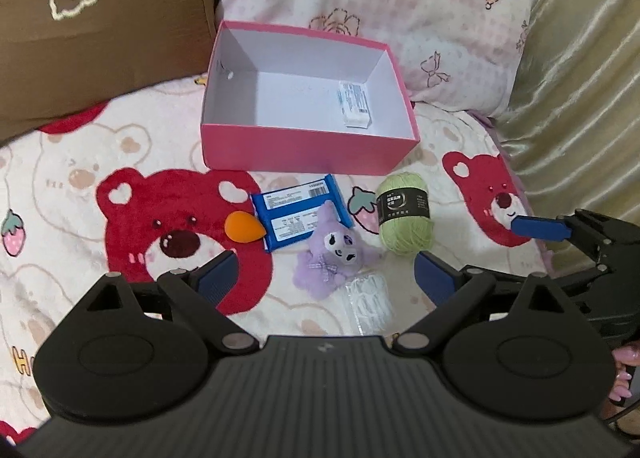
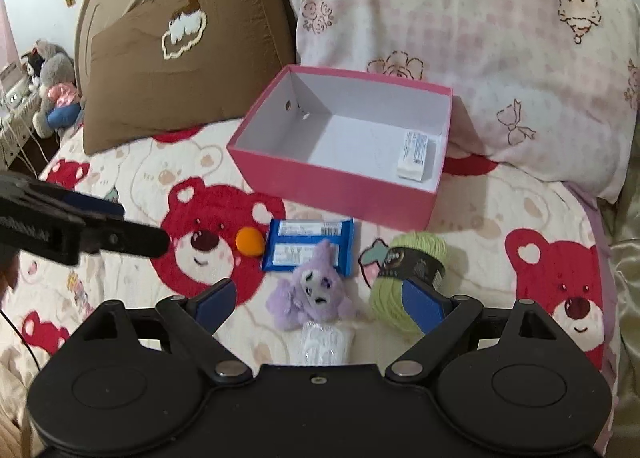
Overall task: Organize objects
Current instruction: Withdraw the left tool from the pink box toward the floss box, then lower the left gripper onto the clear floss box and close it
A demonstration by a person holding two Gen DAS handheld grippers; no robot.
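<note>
**Loose items sit in a row before the box, both tongs spread and empty**

On the bed's bear-print blanket, a pink box stands open near the pillows, holding only a small white packet in its right near corner. Just in front of the box lie the things apparently meant for it: an orange egg-shaped sponge touching the left edge of a blue wrapped packet, a purple plush toy overlapping that packet's near corner, a clear plastic pouch just beside the plush on the near side, and a green yarn ball off to the right.

The left tongs are spread wide, holding nothing, with the plush and the pouch lying straight ahead between their fingers. The right tongs are likewise spread and empty; in their view the plush sits dead centre, and the yarn ball lies behind the right finger. The yarn's long axis runs roughly toward the box, slightly tilted.

Judging by layout, the right tongs are nearer the yarn, the left nearer the sponge and packet; the plush is equally reachable by either. The box lies forward of all of them, so any carry goes straight ahead.
</note>
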